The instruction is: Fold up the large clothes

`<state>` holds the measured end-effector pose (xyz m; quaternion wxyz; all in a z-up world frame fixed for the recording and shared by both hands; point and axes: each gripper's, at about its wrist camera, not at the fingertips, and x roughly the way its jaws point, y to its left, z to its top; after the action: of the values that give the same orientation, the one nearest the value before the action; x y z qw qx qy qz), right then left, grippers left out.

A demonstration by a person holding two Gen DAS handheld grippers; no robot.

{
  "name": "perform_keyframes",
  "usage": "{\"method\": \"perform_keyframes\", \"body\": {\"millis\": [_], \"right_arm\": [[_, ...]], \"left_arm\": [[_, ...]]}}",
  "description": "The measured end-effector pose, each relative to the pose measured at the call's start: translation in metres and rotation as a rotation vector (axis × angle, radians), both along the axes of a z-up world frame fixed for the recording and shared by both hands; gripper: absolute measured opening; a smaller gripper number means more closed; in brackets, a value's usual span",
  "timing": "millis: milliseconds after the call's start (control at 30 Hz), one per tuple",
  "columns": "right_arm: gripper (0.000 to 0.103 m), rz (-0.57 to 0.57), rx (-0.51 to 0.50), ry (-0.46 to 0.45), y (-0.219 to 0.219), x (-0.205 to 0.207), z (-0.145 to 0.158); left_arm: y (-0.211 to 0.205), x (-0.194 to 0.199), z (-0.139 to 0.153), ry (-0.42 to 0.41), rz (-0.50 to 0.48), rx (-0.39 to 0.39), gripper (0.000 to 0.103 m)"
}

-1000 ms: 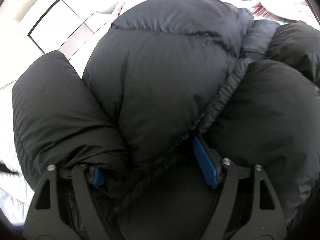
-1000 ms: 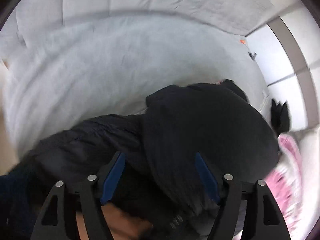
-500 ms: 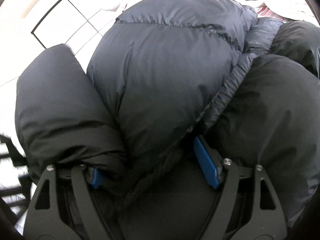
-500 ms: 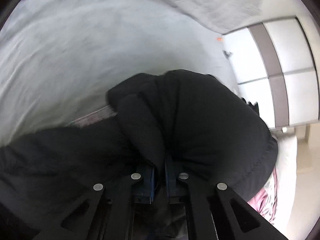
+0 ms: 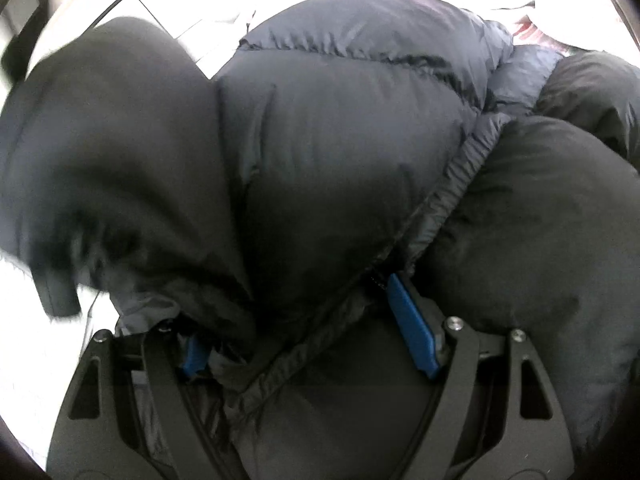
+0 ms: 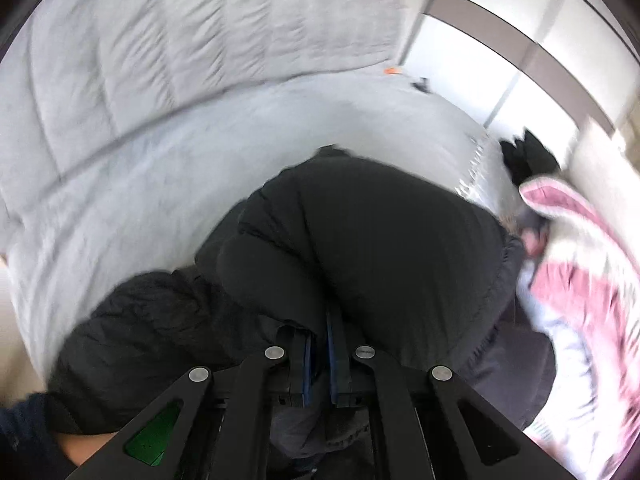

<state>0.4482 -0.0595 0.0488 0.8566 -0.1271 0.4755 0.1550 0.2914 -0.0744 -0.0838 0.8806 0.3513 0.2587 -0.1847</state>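
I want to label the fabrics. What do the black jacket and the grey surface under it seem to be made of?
Black jacket: probably smooth nylon or polyester shell with puffy filling; slight sheen, stitched bulging sections. Grey surface: looks like matte quilted cloth, perhaps a bed cover; motion blur hides the weave.

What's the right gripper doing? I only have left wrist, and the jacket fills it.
Observer: The right gripper is shut on a fold of the jacket, pads almost together.
Operator: What's the jacket lying on?
Observer: A grey quilted bed, which runs on beyond the jacket.
Operator: Anything beside it?
Observer: A pink-and-white cloth, bunched by the jacket's right edge.
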Motion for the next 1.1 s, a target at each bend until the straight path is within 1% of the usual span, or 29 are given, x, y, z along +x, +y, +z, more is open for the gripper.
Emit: {"method": "perform_keyframes", "body": {"millis": [67, 100, 133, 167, 200, 233, 267, 300, 400, 433, 467, 500, 533, 600, 667, 700, 733, 767, 800, 833, 933, 1000, 1033, 1100], "right_arm": [[0.005, -0.078, 0.127, 0.008, -0.043, 0.001, 0.011], [0.005, -0.146, 0.248, 0.020, -0.080, 0.001, 0.010], [0.005, -0.190, 0.327, 0.033, -0.105, 0.000, 0.006], [0.005, -0.225, 0.376, 0.044, -0.122, -0.002, 0.002], [0.006, -0.284, 0.444, 0.059, -0.150, -0.005, -0.008], [0.007, -0.320, 0.494, 0.071, -0.168, -0.005, -0.019], [0.008, -0.345, 0.557, 0.105, -0.193, -0.011, -0.035], [0.010, -0.364, 0.601, 0.134, -0.211, -0.015, -0.041], [0.019, -0.433, 0.766, 0.208, -0.259, -0.039, -0.066], [0.025, -0.454, 0.814, 0.224, -0.271, -0.045, -0.073], [0.029, -0.473, 0.868, 0.240, -0.286, -0.052, -0.079], [0.031, -0.486, 0.896, 0.247, -0.296, -0.056, -0.085], [0.037, -0.507, 0.912, 0.251, -0.306, -0.062, -0.091], [0.039, -0.548, 0.925, 0.262, -0.319, -0.069, -0.103], [0.040, -0.577, 1.040, 0.292, -0.330, -0.078, -0.115], [0.040, -0.586, 1.130, 0.317, -0.337, -0.079, -0.124], [0.040, -0.598, 1.198, 0.342, -0.343, -0.077, -0.131], [0.040, -0.612, 1.239, 0.357, -0.345, -0.075, -0.135], [0.040, -0.617, 1.234, 0.358, -0.342, -0.072, -0.136], [0.040, -0.617, 1.207, 0.358, -0.340, -0.069, -0.134], [0.040, -0.612, 1.147, 0.374, -0.336, -0.074, -0.127], [0.041, -0.599, 1.101, 0.386, -0.334, -0.075, -0.124], [0.042, -0.598, 1.077, 0.390, -0.331, -0.079, -0.124], [0.047, -0.590, 1.048, 0.378, -0.338, -0.091, -0.123]], "left_arm": [[0.003, -0.001, 0.001, -0.005, -0.007, -0.007, 0.079], [0.005, -0.002, 0.002, -0.007, -0.010, -0.013, 0.079], [0.007, -0.003, 0.003, -0.008, -0.013, -0.018, 0.079], [0.010, -0.003, 0.005, -0.007, -0.018, -0.026, 0.079], [0.013, -0.004, 0.007, -0.005, -0.020, -0.034, 0.079], [0.016, -0.004, 0.009, -0.002, -0.022, -0.042, 0.079], [0.020, -0.004, 0.011, 0.004, -0.025, -0.053, 0.079], [0.024, -0.004, 0.013, 0.017, -0.030, -0.068, 0.079], [0.046, -0.003, 0.024, 0.056, -0.035, -0.114, 0.079], [0.054, 0.000, 0.027, 0.068, -0.022, -0.133, 0.079], [0.063, 0.004, 0.031, 0.079, -0.003, -0.154, 0.079], [0.072, 0.008, 0.035, 0.086, 0.015, -0.175, 0.079], [0.083, 0.014, 0.039, 0.100, 0.045, -0.210, 0.079], [0.103, 0.026, 0.049, 0.135, 0.108, -0.294, 0.079], [0.121, 0.033, 0.064, 0.177, 0.143, -0.415, 0.079], [0.127, 0.033, 0.071, 0.191, 0.139, -0.472, 0.079], [0.128, 0.032, 0.078, 0.192, 0.136, -0.504, 0.079], [0.125, 0.031, 0.083, 0.188, 0.133, -0.516, 0.079], [0.119, 0.031, 0.087, 0.187, 0.127, -0.524, 0.079], [0.112, 0.029, 0.092, 0.194, 0.111, -0.536, 0.079], [0.083, 0.021, 0.103, 0.244, 0.022, -0.593, 0.079], [0.056, 0.018, 0.102, 0.294, -0.025, -0.595, 0.079], [0.043, 0.017, 0.102, 0.317, -0.043, -0.598, 0.079], [0.027, 0.014, 0.105, 0.352, -0.079, -0.622, 0.079]]}}
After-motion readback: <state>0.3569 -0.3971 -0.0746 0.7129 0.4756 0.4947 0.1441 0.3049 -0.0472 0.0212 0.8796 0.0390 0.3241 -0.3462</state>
